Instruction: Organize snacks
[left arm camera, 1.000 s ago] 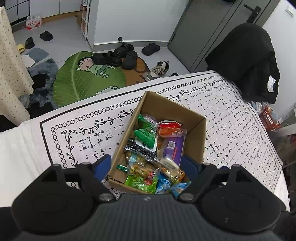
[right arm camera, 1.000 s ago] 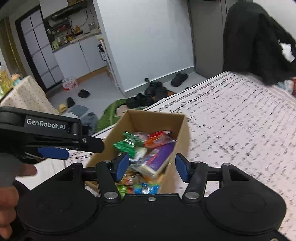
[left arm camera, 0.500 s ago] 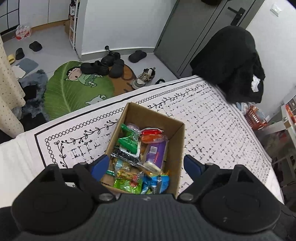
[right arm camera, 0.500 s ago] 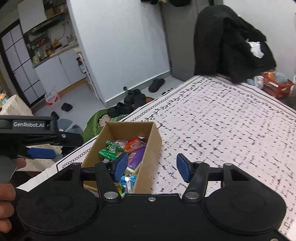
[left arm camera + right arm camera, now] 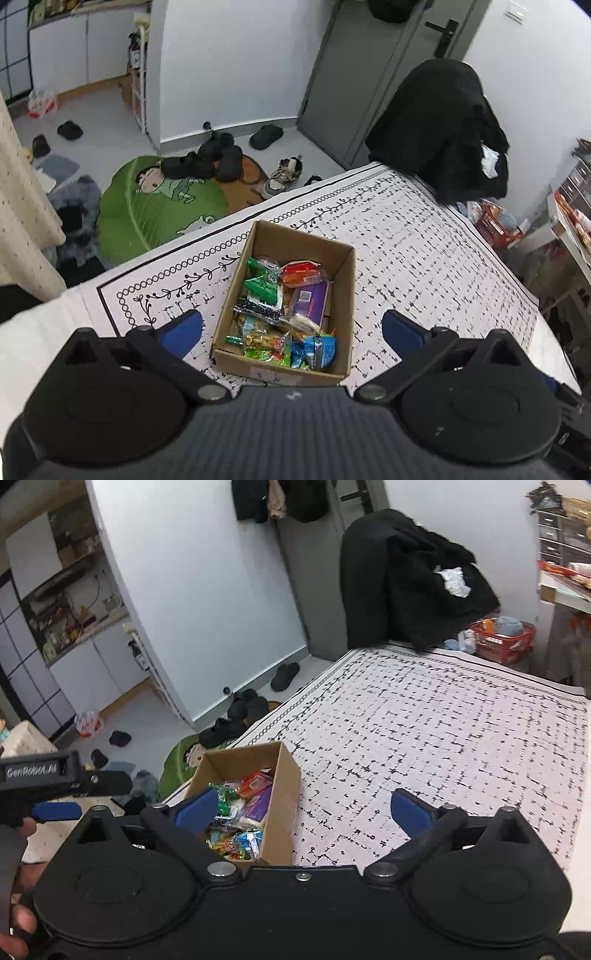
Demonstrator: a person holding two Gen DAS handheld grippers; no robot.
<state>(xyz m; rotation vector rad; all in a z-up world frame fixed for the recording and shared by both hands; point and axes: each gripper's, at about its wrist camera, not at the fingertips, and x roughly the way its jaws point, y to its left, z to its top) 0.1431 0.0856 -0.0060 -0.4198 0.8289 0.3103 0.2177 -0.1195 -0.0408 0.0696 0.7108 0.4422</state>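
Note:
A brown cardboard box [image 5: 343,295] [image 5: 284,786] stands on the patterned tablecloth [image 5: 424,266] [image 5: 424,738], filled with several snack packs: green [image 5: 263,286], orange-red [image 5: 301,273], purple [image 5: 312,301] and blue [image 5: 319,349] ones. My left gripper [image 5: 291,330] hangs above the box's near end, its jaws opening wide, with nothing between the blue pads. My right gripper [image 5: 301,808] is above the box's right wall and the cloth beside it, jaws also opening, nothing held. The left gripper [image 5: 55,806] shows at the left edge of the right wrist view, with a hand [image 5: 18,926] below.
A black coat [image 5: 439,129] [image 5: 406,579] hangs over a chair at the table's far corner. A green leaf-shaped rug [image 5: 155,199], dark shoes [image 5: 207,162] and a sneaker [image 5: 282,177] lie on the floor beyond the table. A red basket [image 5: 502,638] stands at the right.
Both grippers have risen and drawn back from the box, which now looks smaller. Both pairs of jaws have spread wider. The right gripper has shifted rightward, over the box's right wall and the cloth.

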